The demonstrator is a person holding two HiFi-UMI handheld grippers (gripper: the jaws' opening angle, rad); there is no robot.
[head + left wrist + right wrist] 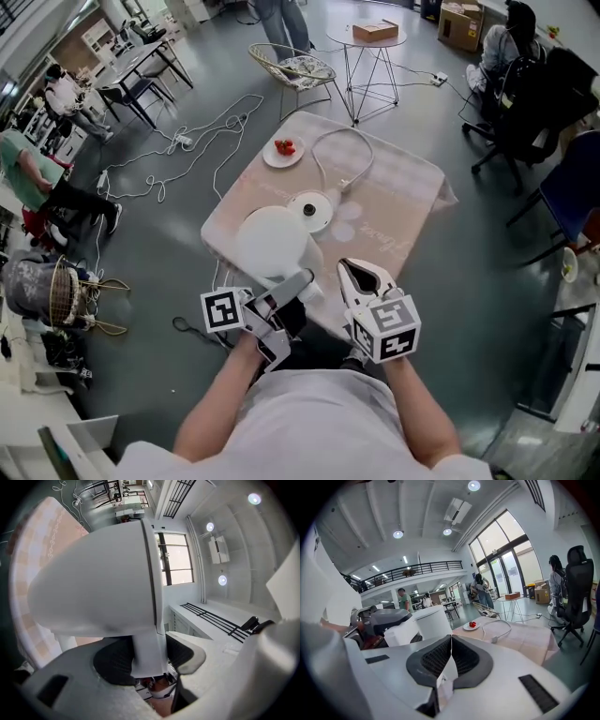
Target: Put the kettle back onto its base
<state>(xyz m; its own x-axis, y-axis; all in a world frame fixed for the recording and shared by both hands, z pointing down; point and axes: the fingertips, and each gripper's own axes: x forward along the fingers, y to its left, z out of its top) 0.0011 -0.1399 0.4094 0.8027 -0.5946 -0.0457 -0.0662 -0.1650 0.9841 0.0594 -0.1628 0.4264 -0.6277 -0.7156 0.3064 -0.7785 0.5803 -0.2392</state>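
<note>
Head view: L gripper (pixel 292 286) is clamped on the handle (pixel 147 653) of the white kettle (pixel 270 242). Kettle is upright over the table's (pixel 403 220) near part, not on its base. R gripper (pixel 361 275) is just right of it, jaws shut together, nothing btwn. Round base (pixel 311 211) sits just beyond the kettle, w/ a white cord (pixel 343 129) looping behind. Plate (pixel 284 150) w/ red fruit is at the far edge.

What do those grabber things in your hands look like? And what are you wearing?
The left gripper and right gripper are chunky and mostly white. Each carries a cube with black-and-white square markers. Inside the jaws are dark ribbed pads. The person wears a white short-sleeved shirt.
</note>
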